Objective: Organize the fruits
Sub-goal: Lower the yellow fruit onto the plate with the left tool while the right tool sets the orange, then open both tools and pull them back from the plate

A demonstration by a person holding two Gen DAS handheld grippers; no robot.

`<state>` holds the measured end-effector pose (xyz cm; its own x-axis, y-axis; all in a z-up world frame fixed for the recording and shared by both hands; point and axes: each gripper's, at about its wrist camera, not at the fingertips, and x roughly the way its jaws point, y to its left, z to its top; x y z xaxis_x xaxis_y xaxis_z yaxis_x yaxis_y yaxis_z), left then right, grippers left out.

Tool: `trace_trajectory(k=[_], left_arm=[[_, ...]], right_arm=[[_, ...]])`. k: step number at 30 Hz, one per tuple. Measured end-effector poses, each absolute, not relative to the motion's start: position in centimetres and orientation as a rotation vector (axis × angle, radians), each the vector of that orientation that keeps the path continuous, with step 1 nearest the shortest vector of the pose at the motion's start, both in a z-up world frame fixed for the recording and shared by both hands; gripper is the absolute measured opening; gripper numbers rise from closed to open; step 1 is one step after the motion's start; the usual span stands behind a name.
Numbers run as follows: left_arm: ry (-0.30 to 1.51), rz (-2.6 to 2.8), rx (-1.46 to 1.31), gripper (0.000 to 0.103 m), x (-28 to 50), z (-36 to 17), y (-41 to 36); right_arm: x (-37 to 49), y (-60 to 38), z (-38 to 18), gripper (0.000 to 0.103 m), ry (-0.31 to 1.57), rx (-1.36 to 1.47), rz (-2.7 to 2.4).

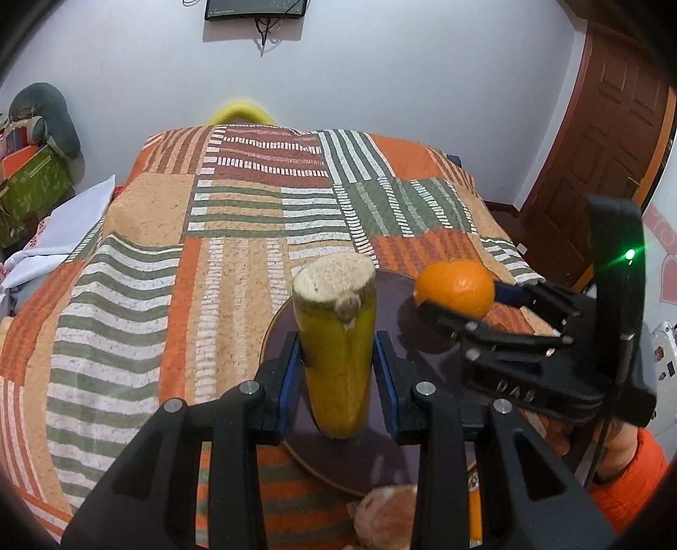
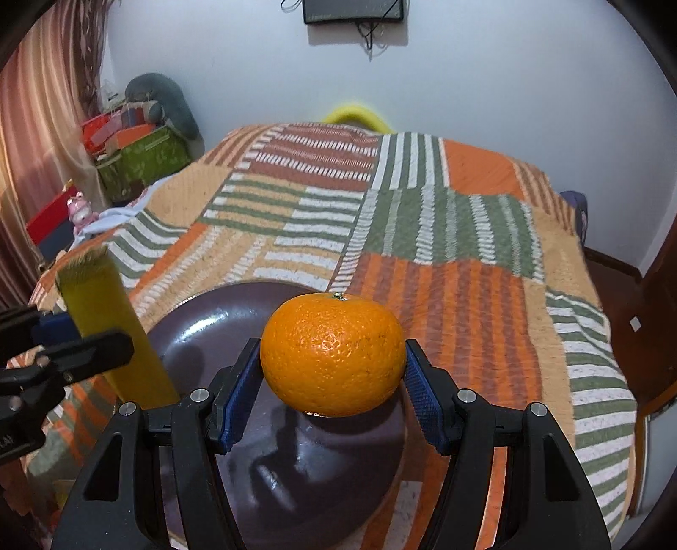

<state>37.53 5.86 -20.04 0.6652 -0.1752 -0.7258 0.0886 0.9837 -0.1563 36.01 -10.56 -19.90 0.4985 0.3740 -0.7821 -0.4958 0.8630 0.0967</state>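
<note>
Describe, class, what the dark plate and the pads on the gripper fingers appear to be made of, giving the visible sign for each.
The plate looks like glazed ceramic, possibly glass: dark purple-brown, glossy, with bright reflections and sharp shadows on it. The pads look like blue rubber or soft plastic: matte, with a fine ribbed texture, pressed against the orange.

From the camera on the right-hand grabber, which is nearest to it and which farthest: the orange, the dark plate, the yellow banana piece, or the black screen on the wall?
1. orange: clamped between the right gripper pads.
2. dark plate: just below and behind the orange.
3. banana piece: off to the left, held by the left gripper.
4. black screen: high on the far wall, beyond the bed.
</note>
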Motion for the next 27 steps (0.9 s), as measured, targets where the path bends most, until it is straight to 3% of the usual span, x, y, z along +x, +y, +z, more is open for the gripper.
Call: trace_trajectory(k=[13, 19, 22, 27], left_arm=[[0.910, -0.139, -0.185, 0.033, 40.8, -22.7, 6.4], [0.867, -0.124, -0.159, 0.033, 39.9, -20.6, 6.6], [0.849, -0.114, -0.137, 0.033, 39.0, -19.4, 6.7], [0.826, -0.119, -0.113, 0.033, 37.0, -17.8, 6.5]], right_arm=[[36.5, -10.1, -21.6, 0.063, 0.983, -0.204, 0.560], [35.9, -10.6, -21.4, 0.065, 0.989, -0.197, 0.561], [35.3, -10.9, -20.5, 0.074, 0.952, -0.207, 0.536], [34.2, -11.6, -19.1, 0.075, 0.935, -0.194, 0.532]])
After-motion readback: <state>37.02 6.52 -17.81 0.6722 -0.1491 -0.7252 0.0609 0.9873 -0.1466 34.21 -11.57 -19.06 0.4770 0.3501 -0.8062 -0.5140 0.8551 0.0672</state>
